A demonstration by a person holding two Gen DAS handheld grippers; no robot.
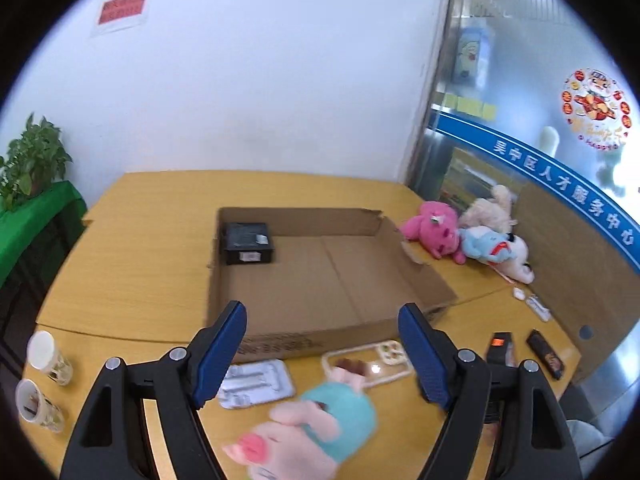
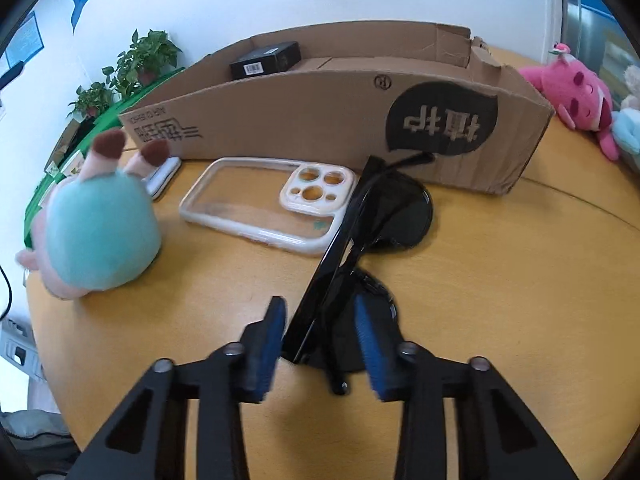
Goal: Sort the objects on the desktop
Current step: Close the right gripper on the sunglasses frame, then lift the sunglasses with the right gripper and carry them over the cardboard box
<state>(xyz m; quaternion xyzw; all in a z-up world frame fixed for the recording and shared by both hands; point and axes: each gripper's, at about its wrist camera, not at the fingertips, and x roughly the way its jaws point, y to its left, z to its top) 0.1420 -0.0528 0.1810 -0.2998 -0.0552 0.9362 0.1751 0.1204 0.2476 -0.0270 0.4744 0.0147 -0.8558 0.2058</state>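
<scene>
The right tool [image 2: 322, 344] has narrowed around the black sunglasses [image 2: 360, 240] on the table [image 2: 520, 280], whose near end lies between its pads; contact is unclear. The left tool [image 1: 322, 354] gapes wide above the plush toy [image 1: 320, 428].

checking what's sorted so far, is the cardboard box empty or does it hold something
Not empty. The cardboard box holds one thing, a small black box in its far left corner; the rest of its floor is bare.

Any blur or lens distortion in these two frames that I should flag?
Left wrist view: heavy fisheye bend, black corners; the teal plush near the lens is motion-smeared, while the cardboard box stays fairly sharp. Right wrist view: the same bowing on the table edge; the right gripper is slightly smeared at its jaws around the sunglasses.
</scene>
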